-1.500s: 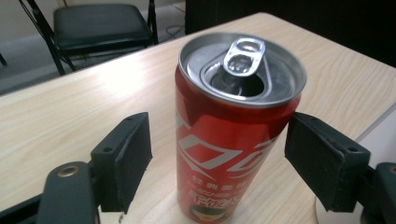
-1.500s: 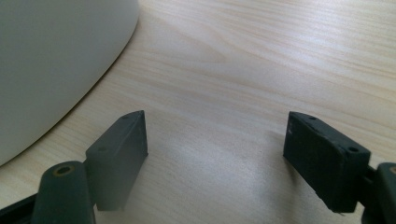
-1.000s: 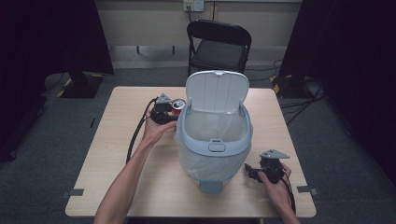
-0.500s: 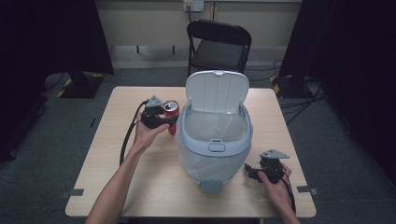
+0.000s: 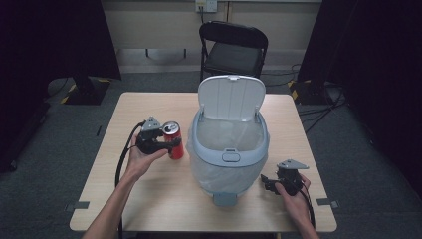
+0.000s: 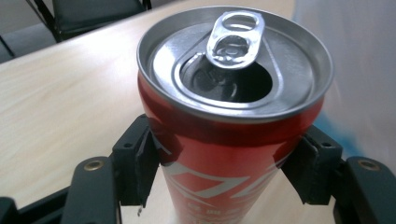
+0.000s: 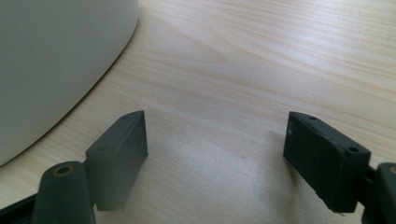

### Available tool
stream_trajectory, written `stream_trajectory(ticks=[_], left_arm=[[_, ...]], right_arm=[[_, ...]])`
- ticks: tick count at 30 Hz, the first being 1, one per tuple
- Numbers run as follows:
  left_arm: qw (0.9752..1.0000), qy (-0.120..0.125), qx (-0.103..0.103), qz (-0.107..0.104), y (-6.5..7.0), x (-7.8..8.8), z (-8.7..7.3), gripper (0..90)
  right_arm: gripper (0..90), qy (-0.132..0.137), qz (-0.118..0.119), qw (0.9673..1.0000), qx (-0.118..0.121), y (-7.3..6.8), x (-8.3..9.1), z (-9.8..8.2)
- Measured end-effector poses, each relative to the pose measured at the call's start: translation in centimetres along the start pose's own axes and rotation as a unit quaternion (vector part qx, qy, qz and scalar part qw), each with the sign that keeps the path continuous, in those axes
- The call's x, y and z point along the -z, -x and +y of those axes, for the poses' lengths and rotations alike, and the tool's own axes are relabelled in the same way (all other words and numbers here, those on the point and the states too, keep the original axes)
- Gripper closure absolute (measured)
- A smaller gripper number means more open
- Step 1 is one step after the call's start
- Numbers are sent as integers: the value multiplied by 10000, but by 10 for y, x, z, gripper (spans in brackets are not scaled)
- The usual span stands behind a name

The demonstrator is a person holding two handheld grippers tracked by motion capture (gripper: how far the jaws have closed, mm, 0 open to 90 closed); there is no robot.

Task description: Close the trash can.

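Red aluminium, with a bare silver top, makes up the can [image 6: 231, 121]; its mouth is open and dark, the pull tab [image 6: 236, 32] lies flat across the lid, and white lettering runs over the red side low down. In the left gripper view the two black pads [image 6: 135, 168] press on opposite sides of the can's body, so the left gripper [image 5: 166, 143] has closed on it and holds it upright; its jaws have just been drawing together around the can.

The high view places this grip over the left half of the wooden table [image 5: 149, 199], with the can just beside the pale blue bin [image 5: 230, 154]; that bin stands at the table's middle, its lid [image 5: 231, 97] tipped up and back, a thin white liner inside. The same view shows a black folding chair [image 5: 234, 50] beyond the far edge, and the person's forearms coming in from below; it cannot show the can's open mouth, which the left gripper view gives plainly.

The right gripper [image 5: 271, 183] lies low near the table's right front corner, just beside the bin's base; the right gripper view shows its jaws spread wide over bare wood, nothing between them, with the bin's curved pale wall [image 7: 51, 60] at the upper left.
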State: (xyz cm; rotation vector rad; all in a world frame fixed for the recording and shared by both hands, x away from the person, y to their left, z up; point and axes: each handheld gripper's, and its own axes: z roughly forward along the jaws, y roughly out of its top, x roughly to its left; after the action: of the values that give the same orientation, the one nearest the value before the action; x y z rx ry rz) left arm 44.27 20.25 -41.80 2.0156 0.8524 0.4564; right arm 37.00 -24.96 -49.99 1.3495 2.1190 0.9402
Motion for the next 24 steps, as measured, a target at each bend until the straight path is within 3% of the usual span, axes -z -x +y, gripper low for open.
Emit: stream_trajectory(ticks=[3,4,12,16,18,24], left_arm=[[9999,-20,-105,-70,10,11,-9,342],[9996,-170,-233,-18,13,14,-13,342],[10000,-45,4,36,11,43,-41,340],[9999,44,104,45,8,42,-43,332],[9997,61,236,1,8,39,-44,242],[9996,-215,173,3,9,29,-58,192]], right_arm=[[207,0,-1,10000,1,0,0,0],[206,0,0,10000,0,0,0,0],[206,0,-2,10000,2,0,0,0],[207,0,1,10000,1,0,0,0],[206,-1,-3,10000,2,0,0,0],[206,0,-1,10000,2,0,0,0]])
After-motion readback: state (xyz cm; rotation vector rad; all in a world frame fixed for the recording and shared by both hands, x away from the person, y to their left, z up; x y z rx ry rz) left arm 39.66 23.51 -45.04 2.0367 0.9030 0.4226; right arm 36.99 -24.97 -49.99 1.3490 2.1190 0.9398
